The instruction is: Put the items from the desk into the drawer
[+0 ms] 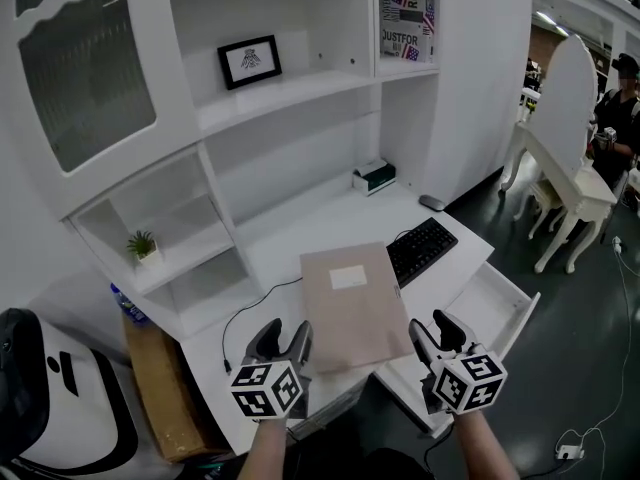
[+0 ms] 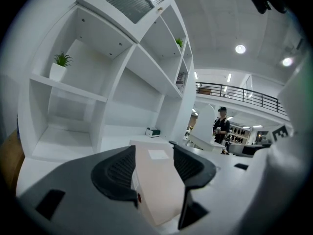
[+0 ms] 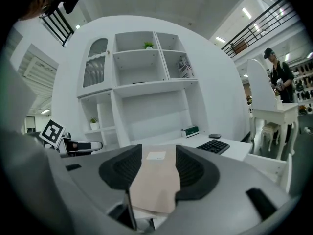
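Pinching near corners of beige folder [image 1: 352, 303]: left hand-held gripper [image 1: 285, 341], right hand-held gripper [image 1: 433, 334].

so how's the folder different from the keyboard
The folder is beige with a white label; the keyboard is black and keyed. The folder is held by the left hand-held gripper and the right hand-held gripper; the keyboard lies on the desk. Both are flat rectangles.

Showroom-like hall, white desk [image 1: 300, 223], mezzanine railing [image 2: 234, 91]
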Demonstrator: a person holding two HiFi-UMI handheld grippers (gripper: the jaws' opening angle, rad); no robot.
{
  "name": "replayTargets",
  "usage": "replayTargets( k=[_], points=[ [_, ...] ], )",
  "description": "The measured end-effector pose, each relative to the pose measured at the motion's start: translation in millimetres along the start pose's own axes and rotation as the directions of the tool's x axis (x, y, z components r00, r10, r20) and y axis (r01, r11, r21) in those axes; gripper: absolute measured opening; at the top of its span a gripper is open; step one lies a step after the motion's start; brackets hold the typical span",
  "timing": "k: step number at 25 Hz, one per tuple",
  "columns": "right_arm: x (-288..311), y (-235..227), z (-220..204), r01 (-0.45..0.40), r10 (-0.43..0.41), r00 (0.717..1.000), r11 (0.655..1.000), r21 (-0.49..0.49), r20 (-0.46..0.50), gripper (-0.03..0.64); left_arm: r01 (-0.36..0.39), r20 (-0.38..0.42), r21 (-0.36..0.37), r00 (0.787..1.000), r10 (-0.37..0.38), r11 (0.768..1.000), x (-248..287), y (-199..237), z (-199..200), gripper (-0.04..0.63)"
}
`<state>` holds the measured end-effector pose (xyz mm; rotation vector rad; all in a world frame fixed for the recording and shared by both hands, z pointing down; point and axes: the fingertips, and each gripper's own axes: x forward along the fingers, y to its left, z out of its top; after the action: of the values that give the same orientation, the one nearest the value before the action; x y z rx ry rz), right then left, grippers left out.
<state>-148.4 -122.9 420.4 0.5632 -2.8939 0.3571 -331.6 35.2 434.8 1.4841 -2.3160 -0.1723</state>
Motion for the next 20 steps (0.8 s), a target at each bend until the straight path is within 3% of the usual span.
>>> replayTargets(
  k=[20],
  points=[
    [58.6, -37.8, -17.2, -0.022, 0.018, 0.995, 0.999, -0.032, -0.095, 0.204, -0.062, -0.035, 0.006, 0.997, 0.062, 0.998, 52.9, 19.6, 0.7, 0.221]
  ],
)
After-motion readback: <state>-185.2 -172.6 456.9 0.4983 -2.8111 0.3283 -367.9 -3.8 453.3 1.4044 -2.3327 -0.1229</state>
